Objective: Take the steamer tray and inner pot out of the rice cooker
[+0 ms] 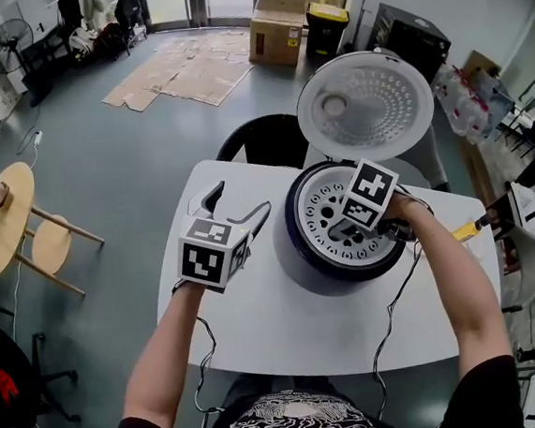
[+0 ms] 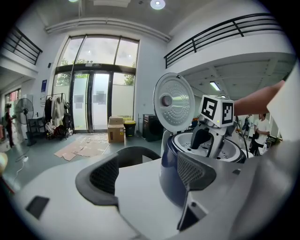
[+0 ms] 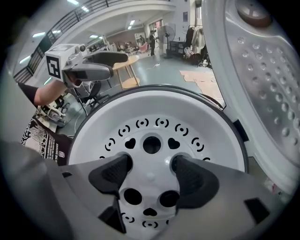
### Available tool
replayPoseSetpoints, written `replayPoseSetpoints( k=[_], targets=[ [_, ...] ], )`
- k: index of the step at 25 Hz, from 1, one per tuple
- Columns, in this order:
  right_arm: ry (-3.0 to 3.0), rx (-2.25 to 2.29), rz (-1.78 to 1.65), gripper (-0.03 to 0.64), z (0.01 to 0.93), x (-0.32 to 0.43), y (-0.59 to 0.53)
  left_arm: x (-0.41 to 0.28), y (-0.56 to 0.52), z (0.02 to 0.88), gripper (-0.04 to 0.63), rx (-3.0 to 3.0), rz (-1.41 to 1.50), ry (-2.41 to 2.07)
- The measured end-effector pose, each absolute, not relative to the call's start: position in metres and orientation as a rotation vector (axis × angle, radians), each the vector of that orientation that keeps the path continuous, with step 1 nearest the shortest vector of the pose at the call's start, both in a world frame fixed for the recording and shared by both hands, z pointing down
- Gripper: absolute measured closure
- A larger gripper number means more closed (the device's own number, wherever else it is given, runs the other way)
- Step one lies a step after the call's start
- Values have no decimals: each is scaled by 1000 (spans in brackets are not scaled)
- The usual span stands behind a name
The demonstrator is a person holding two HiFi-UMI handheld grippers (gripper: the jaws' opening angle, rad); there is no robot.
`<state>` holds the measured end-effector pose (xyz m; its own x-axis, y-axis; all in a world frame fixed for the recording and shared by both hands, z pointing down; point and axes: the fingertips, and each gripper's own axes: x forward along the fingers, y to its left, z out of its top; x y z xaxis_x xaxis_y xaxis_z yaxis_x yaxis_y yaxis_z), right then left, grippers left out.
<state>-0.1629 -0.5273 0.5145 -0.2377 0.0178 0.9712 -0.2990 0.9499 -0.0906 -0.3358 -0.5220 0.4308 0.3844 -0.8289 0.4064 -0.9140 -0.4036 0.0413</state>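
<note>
A dark blue rice cooker (image 1: 299,243) stands on the white table (image 1: 259,322) with its lid (image 1: 365,105) swung up. The white perforated steamer tray (image 1: 324,214) fills its top and hides the inner pot. My right gripper (image 3: 151,171) points steeply down into the cooker. Its jaws are spread, each fingertip at a round hole on either side of the steamer tray's (image 3: 154,126) centre, with no firm press visible. My left gripper (image 2: 147,173) hovers open and empty over the table, left of the rice cooker's wall (image 2: 168,164).
A black chair (image 1: 265,138) stands behind the table. A yellow-handled tool (image 1: 467,229) lies at the table's right edge. Cables trail from both grippers toward the front edge. The raised lid (image 3: 262,79) looms close on the right of my right gripper.
</note>
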Motion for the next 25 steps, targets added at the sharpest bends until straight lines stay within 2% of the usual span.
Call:
replayPoseSetpoints(
  k=[12, 20, 25],
  targets=[
    [-1774, 81, 145, 313, 487, -172, -507, -346, -500, 436, 213, 2347, 450, -1599],
    [-1778, 45, -24, 316, 427, -183, -498, -360, -473, 426, 213, 2278, 422, -1691],
    [-1807, -8, -132, 316, 400, -215, -487, -377, -454, 429, 213, 2213, 403, -1761]
  ],
)
